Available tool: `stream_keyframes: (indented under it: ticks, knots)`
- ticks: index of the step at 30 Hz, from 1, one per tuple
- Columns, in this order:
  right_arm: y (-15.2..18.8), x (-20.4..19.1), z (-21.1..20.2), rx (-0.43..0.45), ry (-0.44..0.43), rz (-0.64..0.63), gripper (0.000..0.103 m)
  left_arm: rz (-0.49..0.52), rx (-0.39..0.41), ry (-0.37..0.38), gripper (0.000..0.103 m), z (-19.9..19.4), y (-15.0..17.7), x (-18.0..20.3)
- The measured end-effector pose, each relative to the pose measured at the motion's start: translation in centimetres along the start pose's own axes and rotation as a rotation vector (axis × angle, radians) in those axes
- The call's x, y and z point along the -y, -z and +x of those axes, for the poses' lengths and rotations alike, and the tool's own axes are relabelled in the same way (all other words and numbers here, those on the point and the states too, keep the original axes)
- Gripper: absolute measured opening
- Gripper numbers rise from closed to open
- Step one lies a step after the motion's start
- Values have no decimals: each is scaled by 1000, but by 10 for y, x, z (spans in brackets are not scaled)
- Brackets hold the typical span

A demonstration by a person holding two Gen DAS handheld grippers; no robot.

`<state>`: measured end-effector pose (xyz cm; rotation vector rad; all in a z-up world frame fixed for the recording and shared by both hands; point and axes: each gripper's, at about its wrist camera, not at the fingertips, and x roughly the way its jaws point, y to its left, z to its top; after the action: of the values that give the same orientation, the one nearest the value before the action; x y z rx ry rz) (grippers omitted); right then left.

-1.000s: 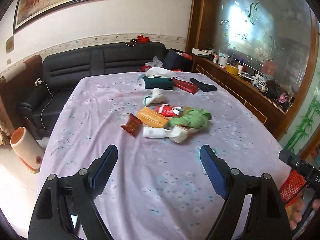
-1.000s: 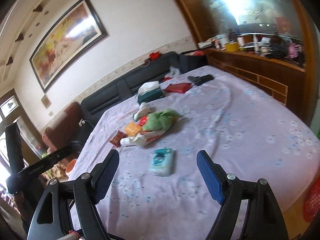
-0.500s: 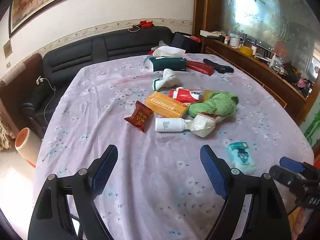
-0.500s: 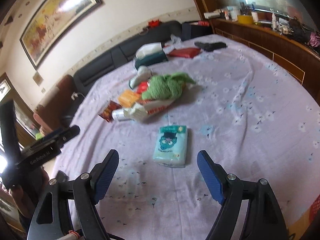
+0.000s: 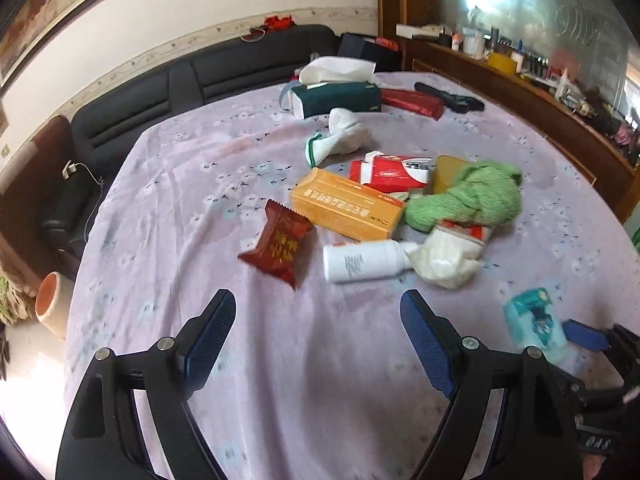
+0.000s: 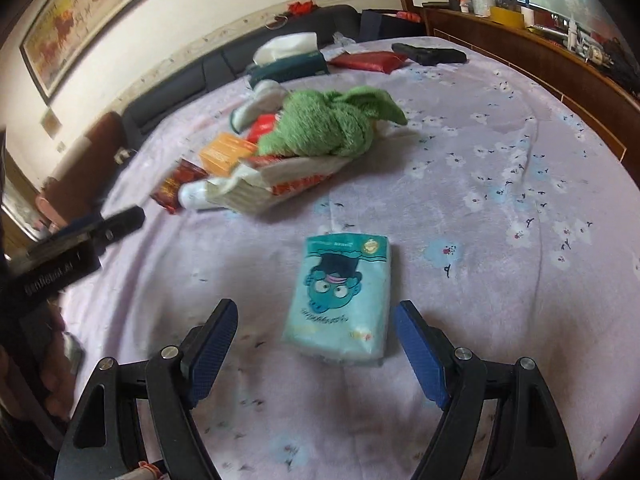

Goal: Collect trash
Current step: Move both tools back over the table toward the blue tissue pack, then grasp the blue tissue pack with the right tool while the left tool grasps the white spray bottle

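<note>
right gripper [image 6: 316, 340] jaws apart, over tissue pack [image 6: 340, 296] flat on tablecloth [image 6: 500, 168], no contact | left gripper [image 5: 318, 328] jaws apart, near red wrapper [image 5: 276, 244], white bottle [image 5: 360, 260]

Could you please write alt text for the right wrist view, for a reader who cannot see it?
The right gripper, jaws wide open, faces a pale blue tissue pack lying flat on a lilac flowered tablecloth. Beyond it sits a heap of litter topped by a green cloth; the left gripper enters at the left edge.
</note>
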<state>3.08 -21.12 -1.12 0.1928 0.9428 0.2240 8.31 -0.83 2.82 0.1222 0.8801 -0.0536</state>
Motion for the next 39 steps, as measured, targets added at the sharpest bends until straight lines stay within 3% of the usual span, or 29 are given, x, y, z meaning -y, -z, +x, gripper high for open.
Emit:
stream_keyframes:
  ticks: [3, 5, 6, 10, 14, 17, 21, 24, 29, 33, 39]
  knots:
    - [0, 1, 9, 1, 27, -3, 76, 103, -14, -9, 83, 17, -13, 12]
    - [0, 5, 15, -4, 53, -4, 57, 177, -4, -43, 83, 27, -19, 21]
    - [0, 5, 15, 10, 70, -16, 53, 200, 1, -38, 83, 31, -22, 24]
    - [-3, 13, 13, 4, 54, -12, 44, 297, -74, 59, 83, 65, -28, 29]
    - [-2, 21, 9, 0, 19, 7, 44, 335, -107, 149, 83, 83, -32, 25]
    - [-1, 25, 6, 1, 1, 19, 44, 295, -154, 195, 81, 91, -36, 21]
    - [0, 28, 4, 1, -3, 19, 43, 302, -213, 222, 61, 88, -29, 32]
    - [1, 27, 4, -2, 4, 7, 38, 308, -212, 191, 47, 79, -24, 44]
    - [6, 29, 1, -9, 9, -18, 33, 289, -226, 154, 43, 78, -24, 51]
    - [13, 34, -6, -13, 9, -17, 33, 195, -278, 189, 30, 71, -15, 43]
    - [28, 48, -22, -11, 7, 3, 33, 133, -293, 166, 28, 39, 23, 45]
